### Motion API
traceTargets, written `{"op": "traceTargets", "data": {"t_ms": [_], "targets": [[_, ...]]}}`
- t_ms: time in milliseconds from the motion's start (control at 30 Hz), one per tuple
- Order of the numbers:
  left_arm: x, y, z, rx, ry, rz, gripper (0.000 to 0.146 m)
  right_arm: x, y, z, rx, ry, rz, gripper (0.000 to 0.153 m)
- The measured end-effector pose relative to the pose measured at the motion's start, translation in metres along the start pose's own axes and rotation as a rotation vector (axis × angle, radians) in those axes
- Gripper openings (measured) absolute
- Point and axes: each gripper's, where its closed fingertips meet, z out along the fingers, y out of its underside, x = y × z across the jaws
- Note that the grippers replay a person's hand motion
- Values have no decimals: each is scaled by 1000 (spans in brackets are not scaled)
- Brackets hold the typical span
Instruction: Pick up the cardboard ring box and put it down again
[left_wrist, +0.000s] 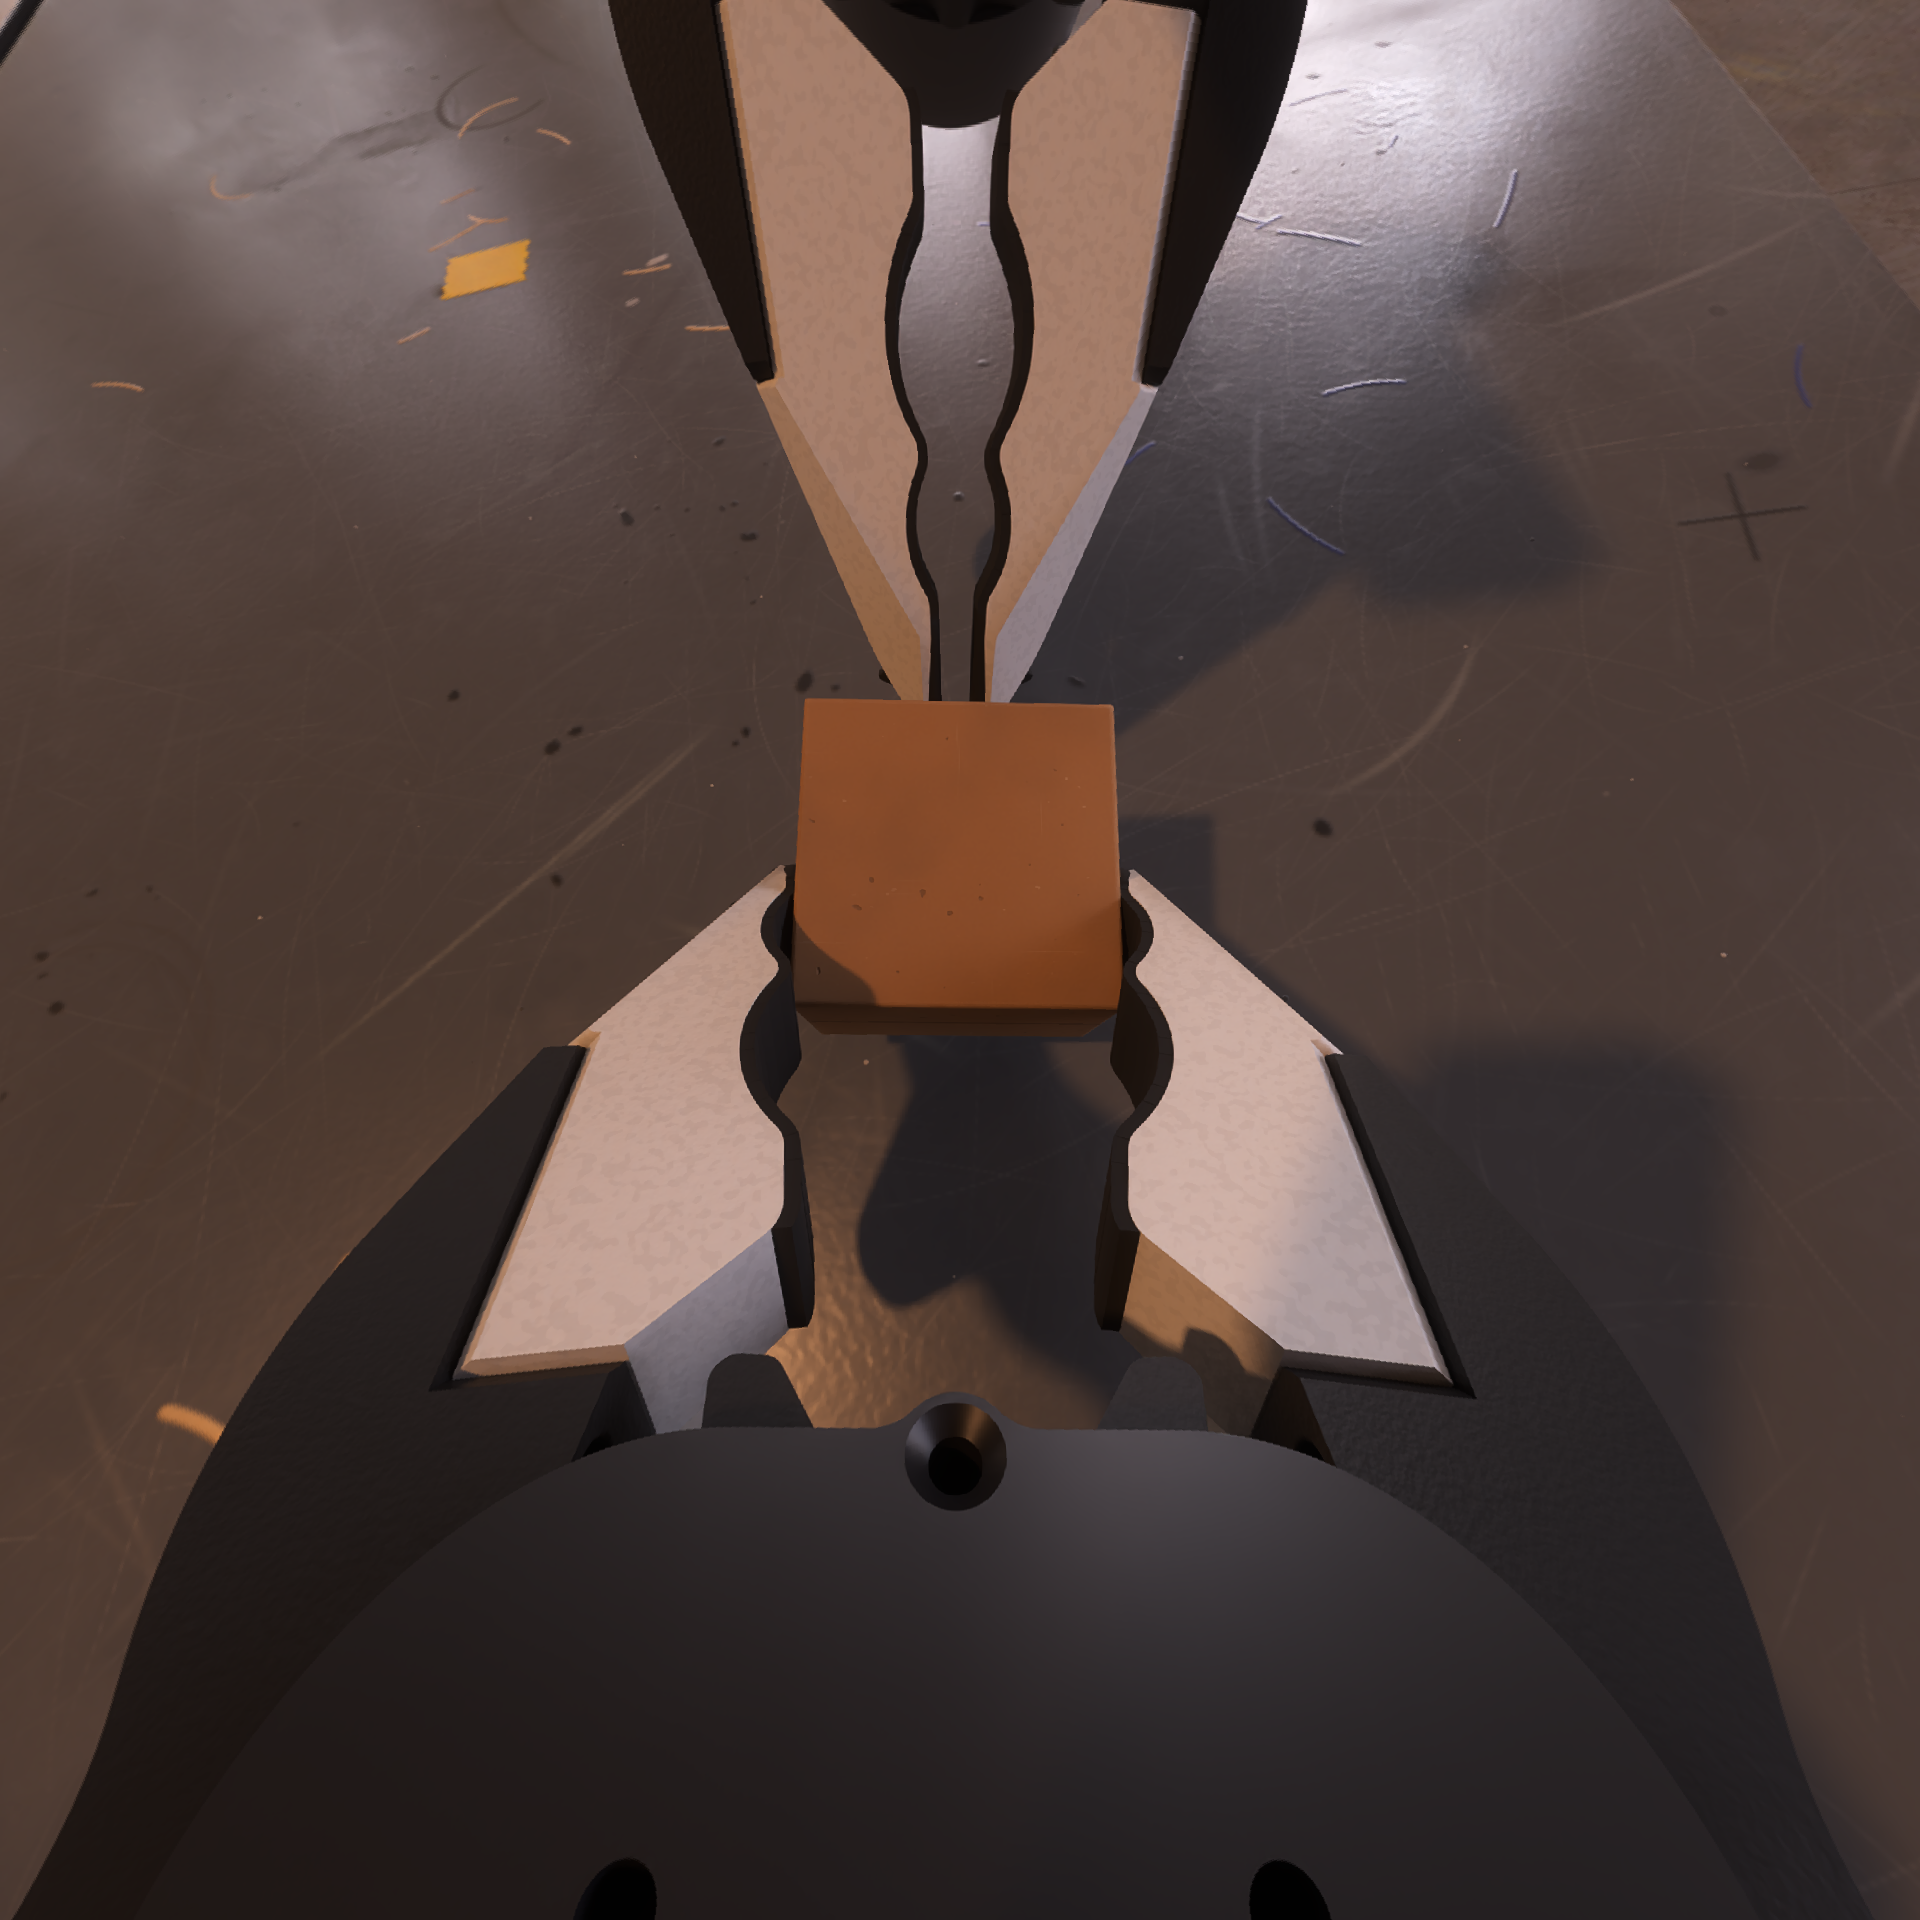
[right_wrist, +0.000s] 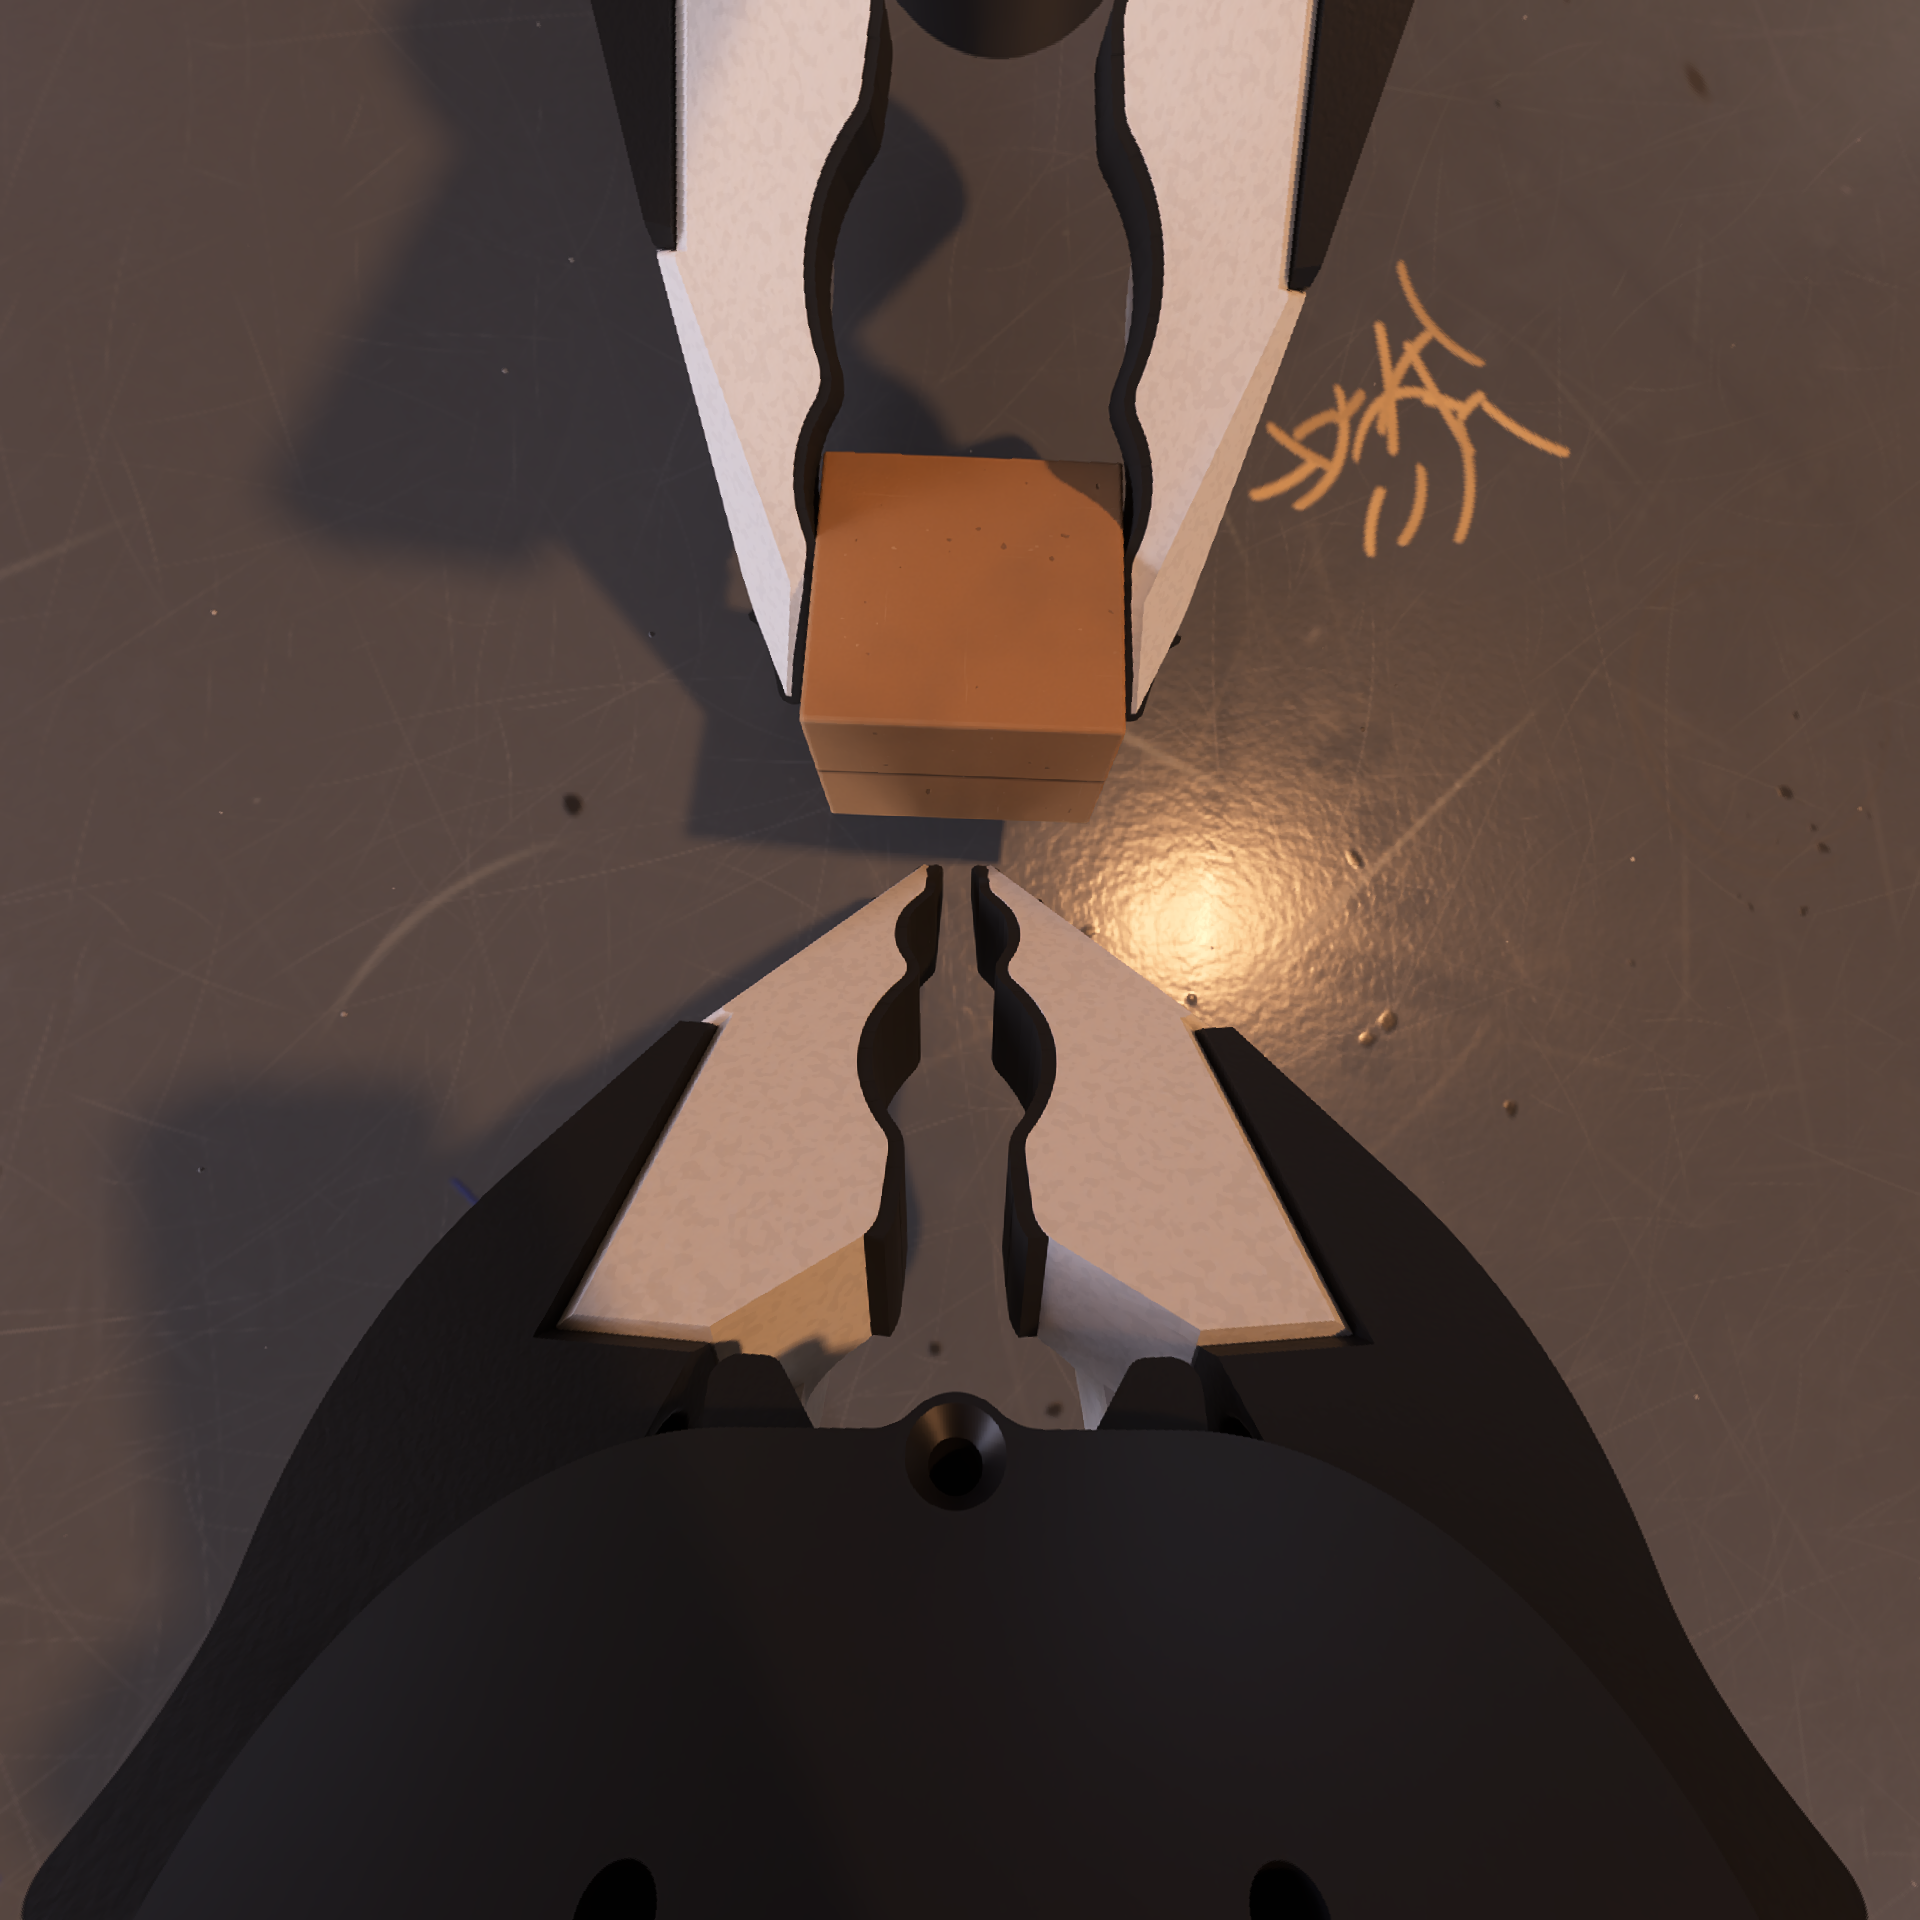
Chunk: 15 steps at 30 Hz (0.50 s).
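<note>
The cardboard ring box (left_wrist: 956, 862) is a small brown cube with a lid seam, and it also shows in the right wrist view (right_wrist: 966, 613). My left gripper (left_wrist: 958, 883) is shut on it, one finger pressed on each side. In the right wrist view the left gripper (right_wrist: 964, 698) reaches in from the top with the box between its tips. My right gripper (right_wrist: 956, 873) is shut and empty, its tips just short of the box's near face. In the left wrist view it (left_wrist: 956, 691) points at the box's far edge. I cannot tell whether the box is touching the table.
The table (left_wrist: 416, 727) is a dark, scratched surface with small specks. A small yellow patch (left_wrist: 486, 268) lies far left in the left wrist view. Orange scribbles (right_wrist: 1403, 416) mark the table to the right of the box in the right wrist view.
</note>
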Motion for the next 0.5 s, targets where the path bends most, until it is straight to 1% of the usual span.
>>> {"op": "traceTargets", "data": {"t_ms": [133, 267, 367, 400, 467, 500], "targets": [[1, 4, 1, -19, 12, -10, 59, -1, 1, 2, -13, 7, -9, 5], [3, 12, 3, -78, 16, 15, 59, -3, 3, 6, -21, -5, -1, 6], [3, 13, 3, -90, 16, 11, 59, -1, -1, -2, 14, -17, 10, 7], [4, 14, 3, -93, 19, 1, 65, 2, -2, -9, 33, -20, 27, 10], [5, 15, 3, -97, 24, -11, 82, 13, 3, -27, 54, -22, 73, 17], [5, 15, 4, -100, 24, -14, 85, 23, 9, -36, 48, 2, 90, 20]]}}
